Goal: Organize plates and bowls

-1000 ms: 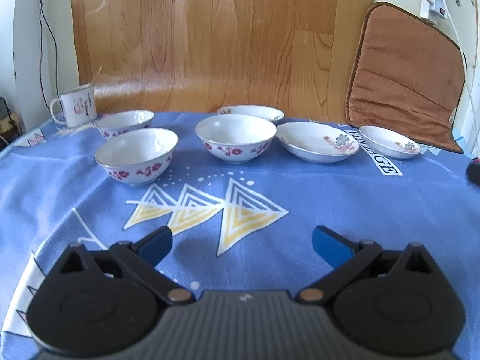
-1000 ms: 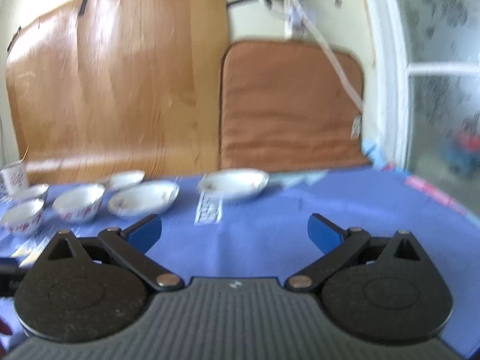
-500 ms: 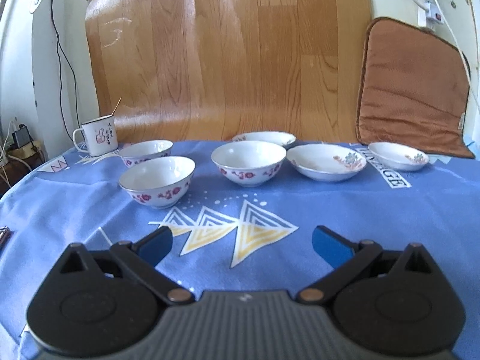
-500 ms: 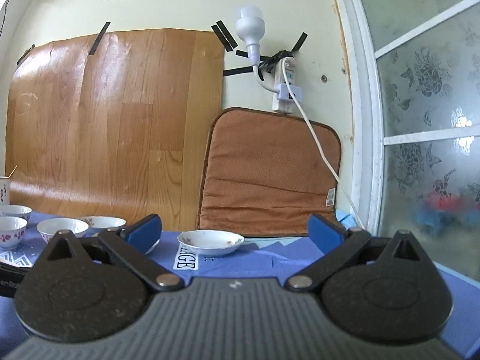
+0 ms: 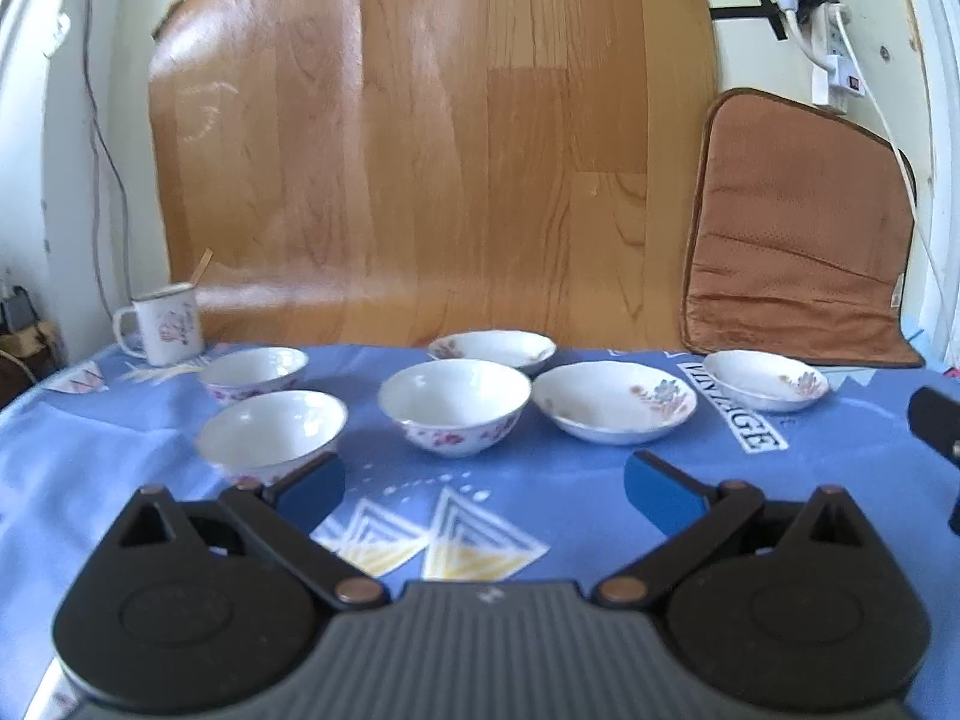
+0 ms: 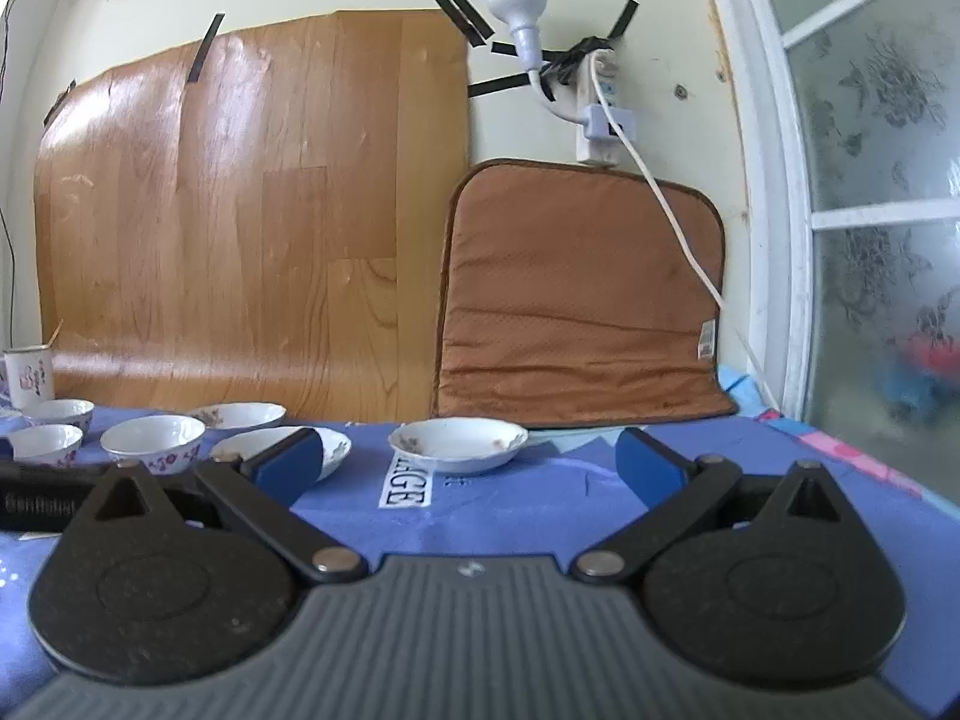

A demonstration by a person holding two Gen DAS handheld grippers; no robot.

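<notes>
Blue tablecloth [image 5: 600, 480] is holding, from left to right, three bowls [image 5: 454, 405] and three plates [image 5: 615, 401] still sitting apart (nothing is stacked yet), all lying ahead of the left gripper [image 5: 485, 483] and right gripper [image 6: 468, 459], both gaping wide and gripping nothing.

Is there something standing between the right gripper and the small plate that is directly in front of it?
Nothing visible does. The right gripper is open, and only bare blue tablecloth lies between its fingers and the small plate. The larger plate sits off to the left, partly behind the left finger, not in the straight path.
</notes>
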